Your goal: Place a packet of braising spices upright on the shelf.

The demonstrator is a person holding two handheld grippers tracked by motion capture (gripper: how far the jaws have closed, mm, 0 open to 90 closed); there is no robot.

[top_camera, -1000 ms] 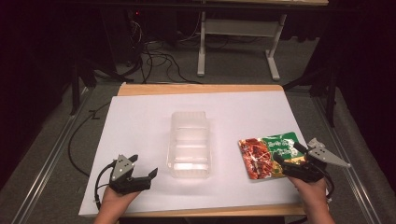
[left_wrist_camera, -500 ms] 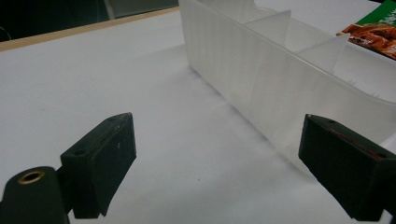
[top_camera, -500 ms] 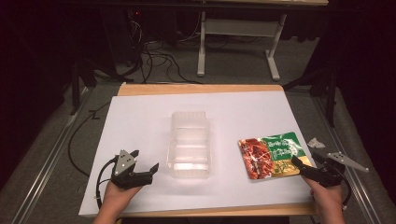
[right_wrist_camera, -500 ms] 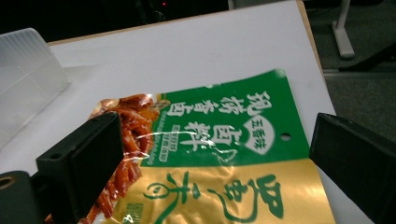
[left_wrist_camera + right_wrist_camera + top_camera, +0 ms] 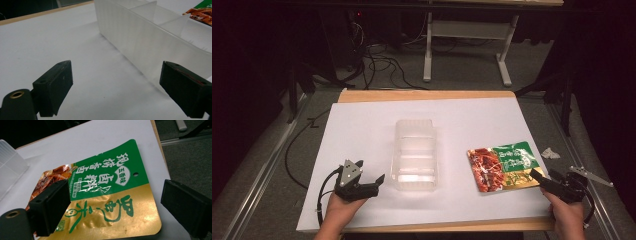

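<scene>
On the white table (image 5: 362, 130), both wide-jawed grippers hold nothing; the snack pouch (image 5: 107, 195) reads "五香味".

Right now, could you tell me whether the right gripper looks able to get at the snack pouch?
Probably yes: the right gripper is open just beside the snack pouch, which lies flat with nothing between them.

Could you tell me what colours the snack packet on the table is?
Snack packet: green, gold and red-orange, clearest in the right gripper view.
</scene>
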